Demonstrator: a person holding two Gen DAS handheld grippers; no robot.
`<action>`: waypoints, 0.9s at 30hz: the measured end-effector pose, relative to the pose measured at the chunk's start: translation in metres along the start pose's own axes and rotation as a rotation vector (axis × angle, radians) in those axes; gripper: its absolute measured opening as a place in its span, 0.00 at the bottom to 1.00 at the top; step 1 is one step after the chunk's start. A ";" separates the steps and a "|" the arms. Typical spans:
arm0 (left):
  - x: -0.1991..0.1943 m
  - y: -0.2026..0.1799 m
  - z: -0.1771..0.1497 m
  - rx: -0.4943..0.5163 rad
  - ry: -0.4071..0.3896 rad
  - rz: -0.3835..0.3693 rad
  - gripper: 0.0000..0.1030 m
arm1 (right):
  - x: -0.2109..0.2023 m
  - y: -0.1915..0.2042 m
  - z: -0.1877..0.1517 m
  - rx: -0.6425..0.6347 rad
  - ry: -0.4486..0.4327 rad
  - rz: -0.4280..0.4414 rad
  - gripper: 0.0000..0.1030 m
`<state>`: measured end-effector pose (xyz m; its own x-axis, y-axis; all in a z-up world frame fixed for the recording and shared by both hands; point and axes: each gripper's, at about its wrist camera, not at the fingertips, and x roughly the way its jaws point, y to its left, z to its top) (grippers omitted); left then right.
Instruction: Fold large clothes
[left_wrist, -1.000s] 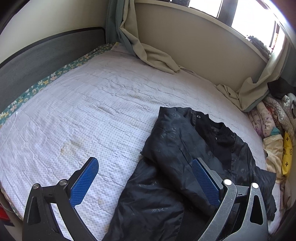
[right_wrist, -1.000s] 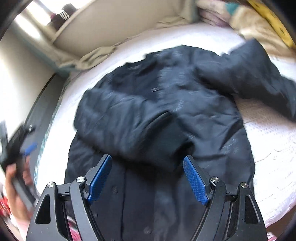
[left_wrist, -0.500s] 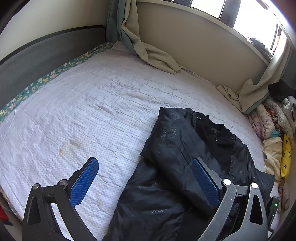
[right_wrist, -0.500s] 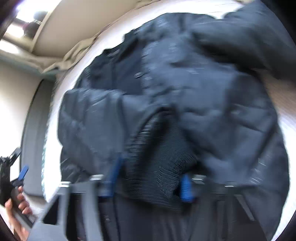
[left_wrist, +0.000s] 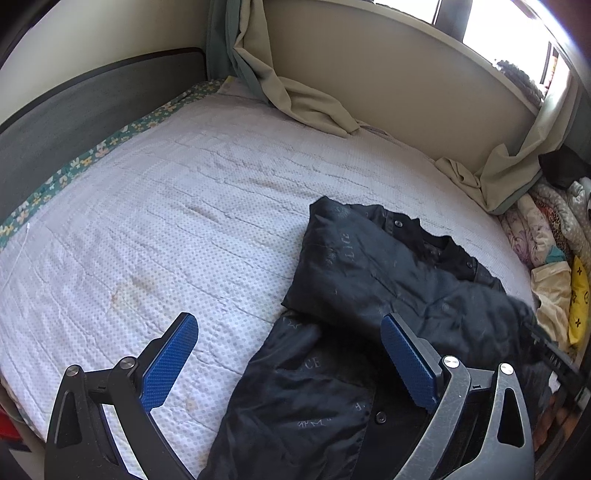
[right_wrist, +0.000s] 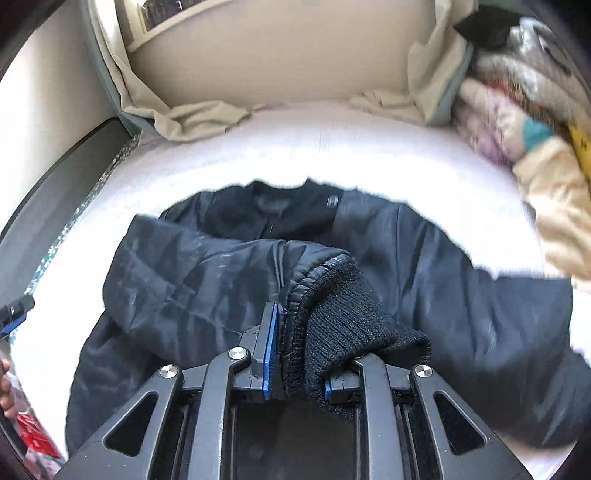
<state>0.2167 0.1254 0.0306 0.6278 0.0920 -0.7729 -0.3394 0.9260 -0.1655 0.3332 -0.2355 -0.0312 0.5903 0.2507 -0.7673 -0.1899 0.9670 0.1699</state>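
The right tool (right_wrist: 295, 354), jaws just closing, is pinching the knit cuff (right_wrist: 343, 317) of the black jacket (right_wrist: 424, 258); the body is lying beyond it. The left tool (left_wrist: 291, 365) is hanging open and empty.

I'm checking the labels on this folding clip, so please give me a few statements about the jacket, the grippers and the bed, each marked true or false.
1. The right gripper is clamped on the knitted cuff of the black jacket. True; its jaws have just been closing on it.
2. The left gripper holds the jacket's hem. False: its jaws stand wide apart and hold nothing.
3. The jacket lies on a white bed cover. True.
4. The bed has nothing on it but the jacket. False: a pile of clothes sits at its right edge in the left wrist view.
5. Beige curtains trail onto the bed by the window wall. True.
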 end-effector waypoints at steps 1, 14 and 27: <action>0.003 -0.004 -0.001 0.009 0.006 0.003 0.97 | 0.002 -0.002 0.002 -0.002 -0.005 0.002 0.15; 0.047 -0.052 -0.024 0.142 0.118 0.033 0.97 | 0.087 -0.033 -0.016 0.110 0.181 -0.041 0.39; 0.054 -0.063 0.011 0.224 0.121 -0.009 0.70 | -0.008 -0.053 0.000 0.258 0.058 0.064 0.40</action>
<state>0.2798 0.0755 0.0057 0.5375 0.0516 -0.8417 -0.1620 0.9859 -0.0430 0.3391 -0.2891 -0.0342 0.5360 0.3162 -0.7828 -0.0146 0.9306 0.3659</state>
